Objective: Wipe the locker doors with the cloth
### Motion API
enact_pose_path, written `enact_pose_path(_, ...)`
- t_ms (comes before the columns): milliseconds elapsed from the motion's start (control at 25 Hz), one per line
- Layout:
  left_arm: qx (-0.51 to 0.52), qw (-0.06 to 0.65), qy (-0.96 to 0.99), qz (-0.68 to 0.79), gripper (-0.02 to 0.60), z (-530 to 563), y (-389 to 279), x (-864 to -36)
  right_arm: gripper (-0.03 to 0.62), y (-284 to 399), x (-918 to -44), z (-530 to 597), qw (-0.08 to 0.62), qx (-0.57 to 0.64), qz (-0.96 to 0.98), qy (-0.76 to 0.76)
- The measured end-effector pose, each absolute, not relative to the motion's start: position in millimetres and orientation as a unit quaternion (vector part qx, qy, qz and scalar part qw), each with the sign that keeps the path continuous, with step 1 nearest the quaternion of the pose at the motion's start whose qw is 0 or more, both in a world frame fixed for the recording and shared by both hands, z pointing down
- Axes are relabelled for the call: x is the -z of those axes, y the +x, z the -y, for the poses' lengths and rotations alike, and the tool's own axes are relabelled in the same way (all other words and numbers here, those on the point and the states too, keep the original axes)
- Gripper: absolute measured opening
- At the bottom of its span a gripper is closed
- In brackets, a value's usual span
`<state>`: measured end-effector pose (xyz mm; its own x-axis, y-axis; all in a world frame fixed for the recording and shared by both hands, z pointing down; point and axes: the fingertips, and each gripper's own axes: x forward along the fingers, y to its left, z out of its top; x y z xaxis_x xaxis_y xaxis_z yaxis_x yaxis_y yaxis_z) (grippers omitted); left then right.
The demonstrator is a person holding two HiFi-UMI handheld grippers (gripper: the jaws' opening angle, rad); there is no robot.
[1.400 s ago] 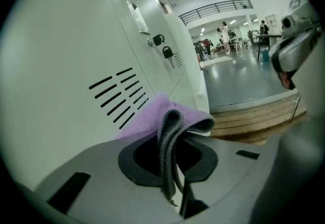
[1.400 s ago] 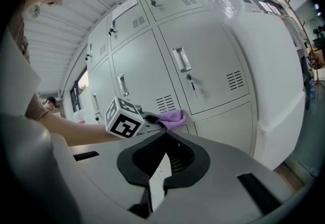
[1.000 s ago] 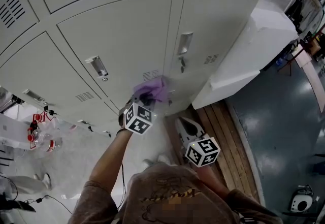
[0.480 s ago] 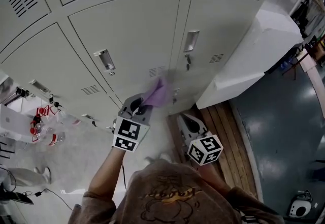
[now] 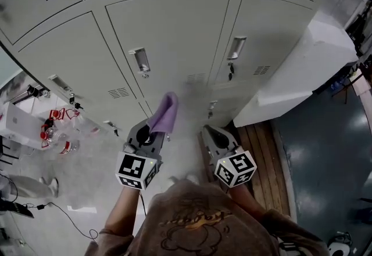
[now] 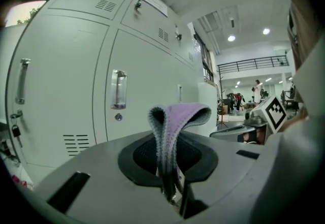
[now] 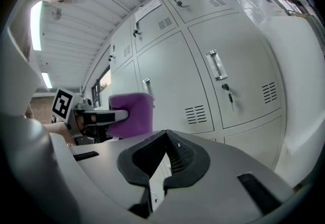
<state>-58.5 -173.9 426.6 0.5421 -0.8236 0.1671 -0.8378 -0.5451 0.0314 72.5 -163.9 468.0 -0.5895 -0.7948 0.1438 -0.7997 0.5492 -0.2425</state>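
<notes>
The left tool [image 5: 152, 132] pinches the purple cloth [image 5: 165, 112], held up near the locker doors [image 5: 174, 34] (all shut, contents hidden). The right tool [image 5: 213, 134], just beside it, is pressed together on nothing.

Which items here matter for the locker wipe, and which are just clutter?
Job:
- purple cloth, clamped in the left gripper
- locker doors
- right gripper, shut and empty

Lying about:
- plastic bottles, far left
- wooden boards, right of the grippers
- cable, bottom left
</notes>
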Motion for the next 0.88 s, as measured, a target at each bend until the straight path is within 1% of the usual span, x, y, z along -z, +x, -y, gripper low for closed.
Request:
enact_pose_path(160,-0.021,0.076,0.858,0.507,0.043,158,-82,-435,-0.003,55,-466,163,0.007,-0.134,0.891,0.434)
enact_pose_path(360,-0.004,0.095,0.844,0.528,0.043,146,-96,-455,-0.003,37,-465,162,0.006,-0.123,0.902,0.414)
enact_pose_path(560,-0.011,0.094,0.837,0.539,0.043,144,-106,-470,-0.003,27,-472,164,0.004,-0.120,0.905,0.407)
enact_pose_path(880,-0.017,0.119,0.827,0.550,0.043,146,-111,-502,-0.003,23,-496,170,0.005,-0.126,0.901,0.415)
